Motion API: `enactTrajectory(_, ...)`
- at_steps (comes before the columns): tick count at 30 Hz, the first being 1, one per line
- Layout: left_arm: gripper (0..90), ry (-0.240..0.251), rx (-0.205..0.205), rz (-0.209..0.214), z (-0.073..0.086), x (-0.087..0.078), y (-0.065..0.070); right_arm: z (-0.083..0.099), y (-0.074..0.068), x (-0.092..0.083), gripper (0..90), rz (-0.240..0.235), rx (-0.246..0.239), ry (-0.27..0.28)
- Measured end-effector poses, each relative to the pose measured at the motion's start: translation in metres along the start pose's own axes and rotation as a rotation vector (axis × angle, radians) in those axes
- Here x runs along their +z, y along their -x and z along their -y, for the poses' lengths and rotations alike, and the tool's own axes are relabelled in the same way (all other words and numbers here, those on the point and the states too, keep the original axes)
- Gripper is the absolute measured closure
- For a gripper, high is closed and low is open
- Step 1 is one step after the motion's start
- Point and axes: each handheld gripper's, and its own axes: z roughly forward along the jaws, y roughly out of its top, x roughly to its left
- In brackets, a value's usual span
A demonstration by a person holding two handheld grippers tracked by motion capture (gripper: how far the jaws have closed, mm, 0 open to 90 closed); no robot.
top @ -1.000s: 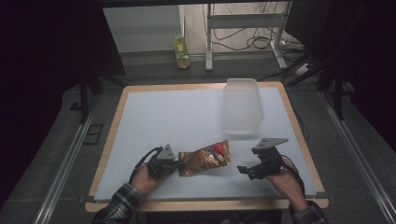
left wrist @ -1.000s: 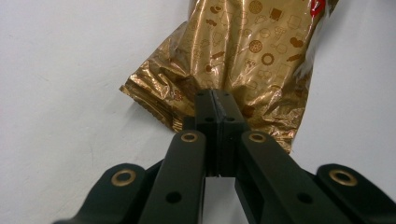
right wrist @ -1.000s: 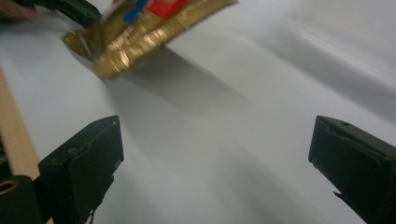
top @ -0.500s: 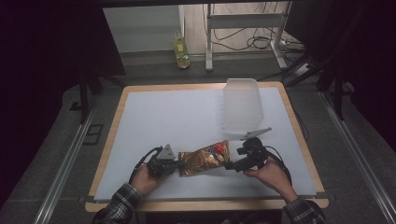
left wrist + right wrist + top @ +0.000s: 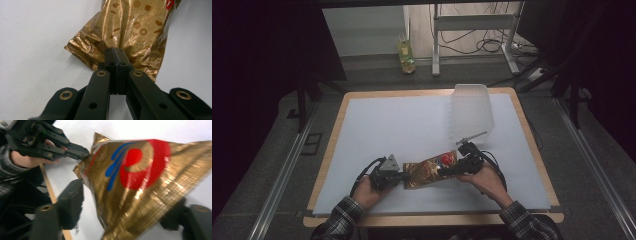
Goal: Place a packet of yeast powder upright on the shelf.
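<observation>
A gold snack bag (image 5: 429, 172) with a red and blue mark lies near the front edge of the white mat. My left gripper (image 5: 399, 176) is shut on the crimped left end of the bag (image 5: 135, 30), its jaws pressed together over the foil (image 5: 115, 53). My right gripper (image 5: 444, 172) is at the bag's right end. In the right gripper view the bag (image 5: 140, 182) sits between the two jaws, which stand wide apart on either side of it (image 5: 122, 205). The left gripper (image 5: 80, 151) shows beyond, pinching the far end.
A clear plastic container (image 5: 471, 107) stands on the white mat (image 5: 402, 125) at the back right, just beyond my right hand. The mat's wooden border (image 5: 332, 150) runs along the left. A green bottle (image 5: 406, 51) stands on the floor behind the table.
My right gripper has moved left from open table to the bag's right end, with the bag now between its jaws. The left gripper has kept its hold and place.
</observation>
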Motion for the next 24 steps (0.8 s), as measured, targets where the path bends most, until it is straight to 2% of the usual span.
enactTrajectory(3, 89.8, 0.0, -0.001, 0.002, 0.0, 0.0, 0.0, -0.002, 0.001, 0.007, 42.9, -0.023, 0.015, -0.019)
enactTrajectory(4, 89.8, 0.0, -0.002, 0.002, 0.0, 0.0, 0.0, -0.003, 0.002, 0.012, 46.3, -0.044, 0.031, -0.028)
enactTrajectory(6, 89.8, 0.0, -0.004, 0.005, 0.0, 0.0, -0.001, -0.004, 0.004, 0.014, 48.2, -0.058, 0.041, -0.026)
enactTrajectory(7, 89.8, -0.003, -0.003, 0.008, 0.0, 0.0, -0.001, -0.004, 0.005, 0.018, 53.8, -0.074, 0.052, -0.025)
enactTrajectory(10, 89.8, 0.0, -0.008, 0.008, 0.0, 0.0, -0.001, -0.004, 0.005, 0.019, 58.1, -0.078, 0.045, -0.033)
enactTrajectory(11, 89.8, 0.0, -0.009, 0.008, 0.0, 0.0, -0.001, -0.004, 0.004, 0.019, 62.7, -0.079, 0.036, -0.026)
enactTrajectory(13, 89.7, 0.001, -0.016, 0.011, 0.0, 0.0, -0.002, -0.004, 0.003, 0.018, 64.4, -0.072, 0.028, -0.028)
enactTrajectory(14, 88.4, 0.002, -0.017, 0.01, 0.0, -0.001, -0.002, -0.004, 0.001, 0.017, 66.4, -0.064, 0.003, -0.019)
enactTrajectory(15, 88.4, 0.005, -0.017, -0.002, 0.0, -0.001, -0.001, -0.004, 0.001, 0.017, 66.4, -0.064, 0.003, -0.019)
enactTrajectory(16, 85.7, 0.004, -0.016, -0.015, -0.001, -0.002, -0.001, -0.004, -0.001, 0.016, 66.9, -0.062, -0.006, -0.016)
enactTrajectory(17, 79.2, 0.003, -0.008, -0.024, -0.002, -0.004, -0.001, -0.005, -0.002, 0.015, 67.4, -0.057, -0.026, -0.01)
enactTrajectory(19, 78.5, 0.019, -0.017, -0.039, -0.003, -0.008, -0.001, -0.007, -0.005, 0.012, 68.7, -0.055, -0.054, -0.006)
enactTrajectory(21, 74.1, 0.042, -0.012, -0.062, -0.004, -0.012, -0.001, -0.01, -0.008, 0.006, 69.6, -0.052, -0.086, 0.005)
enactTrajectory(22, 73.2, 0.068, -0.024, -0.067, -0.004, -0.014, -0.002, -0.012, -0.009, 0.004, 69.7, -0.049, -0.098, 0.008)
enactTrajectory(24, 69.5, 0.073, -0.027, -0.07, -0.003, -0.015, -0.003, -0.013, -0.012, 0.002, 69.8, -0.044, -0.105, 0.002)
